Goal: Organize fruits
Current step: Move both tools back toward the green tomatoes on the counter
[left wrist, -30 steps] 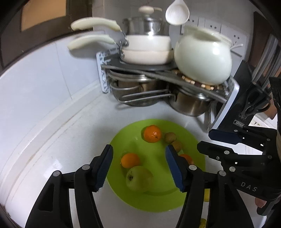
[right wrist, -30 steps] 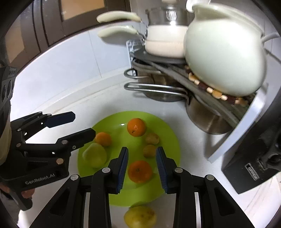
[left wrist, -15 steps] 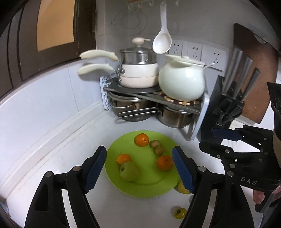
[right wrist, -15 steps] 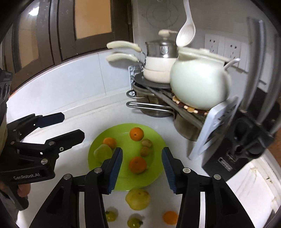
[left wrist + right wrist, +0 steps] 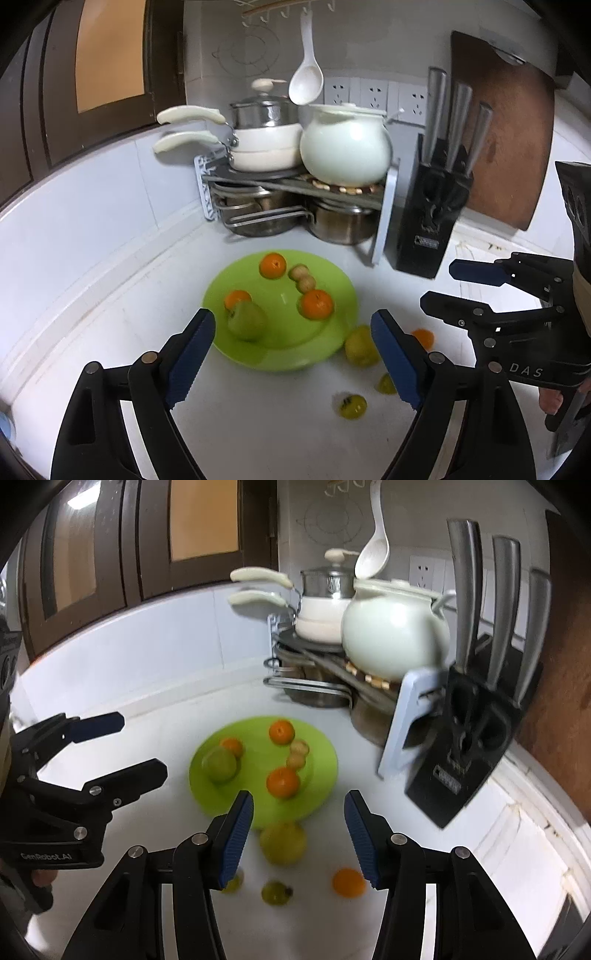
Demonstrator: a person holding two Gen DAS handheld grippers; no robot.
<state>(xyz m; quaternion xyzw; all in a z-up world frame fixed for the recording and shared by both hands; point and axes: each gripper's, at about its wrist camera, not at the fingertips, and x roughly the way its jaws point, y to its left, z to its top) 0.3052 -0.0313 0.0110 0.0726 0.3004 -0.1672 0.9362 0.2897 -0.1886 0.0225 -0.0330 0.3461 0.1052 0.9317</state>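
Hovering above a white kitchen counter (image 5: 258, 424), both pairs of tongs spread and pinching nothing: left tongs (image 5: 293, 354) gaping wide, right tongs (image 5: 297, 840) parted less far, both having just been opening with no fruit pressed between the pads. Angling downward toward the fruit, apparently to survey what is left to gather. Framing, through the left tongs, a lime-green plate (image 5: 332, 280) already carrying three oranges, among them one near the plate's right side (image 5: 316, 304), a green apple (image 5: 246, 320) touching one of the oranges, and two small brown fruits (image 5: 302, 277) side by side, seemingly collected there as the sorted pile. Lying off the plate on bare counter, nearer the camera: a yellow-green pear-like fruit (image 5: 282, 842) just beside the plate's rim and sitting between the right tongs' pads in that view, though well below and beyond them, not touched; a loose orange (image 5: 348, 882) near the right pad; two small green fruits (image 5: 275, 892) closer still, one partly hidden behind the left pad. Looking like a task partway done, with the strays probably next for the plate. Crowding the corner behind: a pot rack (image 5: 291, 181) stacked with white pans and a white kettle (image 5: 345, 146), a hanging white spoon (image 5: 306, 79), a black knife block (image 5: 430, 218), a brown cutting board (image 5: 506, 133) leaning on the wall.
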